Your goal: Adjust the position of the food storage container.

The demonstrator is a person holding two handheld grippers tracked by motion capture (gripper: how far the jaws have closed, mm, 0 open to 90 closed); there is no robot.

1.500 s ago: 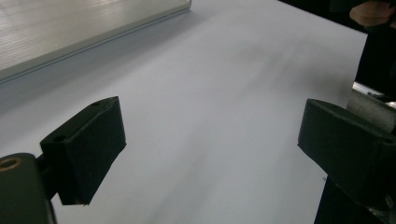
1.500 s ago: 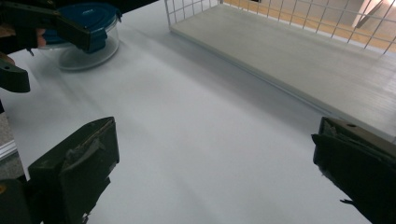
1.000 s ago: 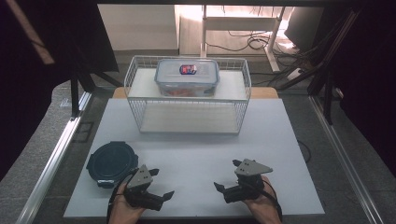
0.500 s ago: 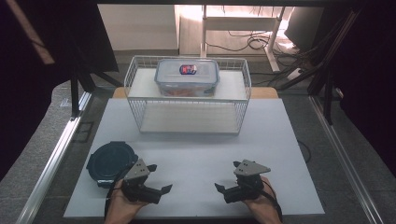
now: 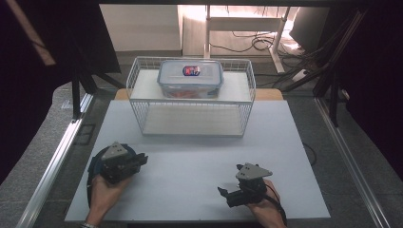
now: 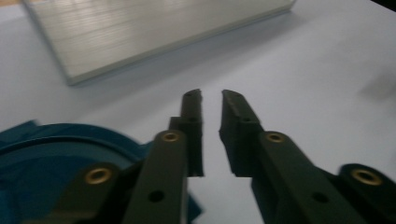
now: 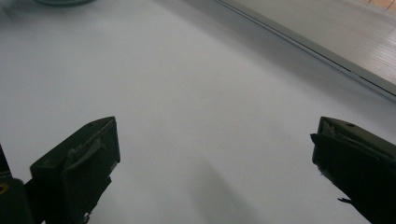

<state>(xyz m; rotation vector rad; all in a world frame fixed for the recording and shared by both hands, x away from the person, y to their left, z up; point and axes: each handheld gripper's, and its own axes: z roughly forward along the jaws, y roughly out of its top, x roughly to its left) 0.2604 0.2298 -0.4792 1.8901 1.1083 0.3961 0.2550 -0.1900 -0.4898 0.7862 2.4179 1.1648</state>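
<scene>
Upper centre, a lidded clear food box (image 5: pixel 190 78) sits on the wire basket (image 5: pixel 142 102); left gripper (image 5: pixel 141 160) has just closed to a narrow empty gap, right gripper (image 5: pixel 224 194) gapes wide, empty

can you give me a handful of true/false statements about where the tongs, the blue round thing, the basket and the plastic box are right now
1. The left tongs sit over the blue round lid at the table's left edge. True.
2. The left tongs grip the blue lid. False: their jaws have just been closing to a narrow gap, with nothing between them.
3. The right tongs stand wide open above bare white table. True.
4. The clear plastic box lies on the table in front of the wire basket. False: it rests on top of the basket.
5. The box's lid is off. False: the lid is on.
</scene>
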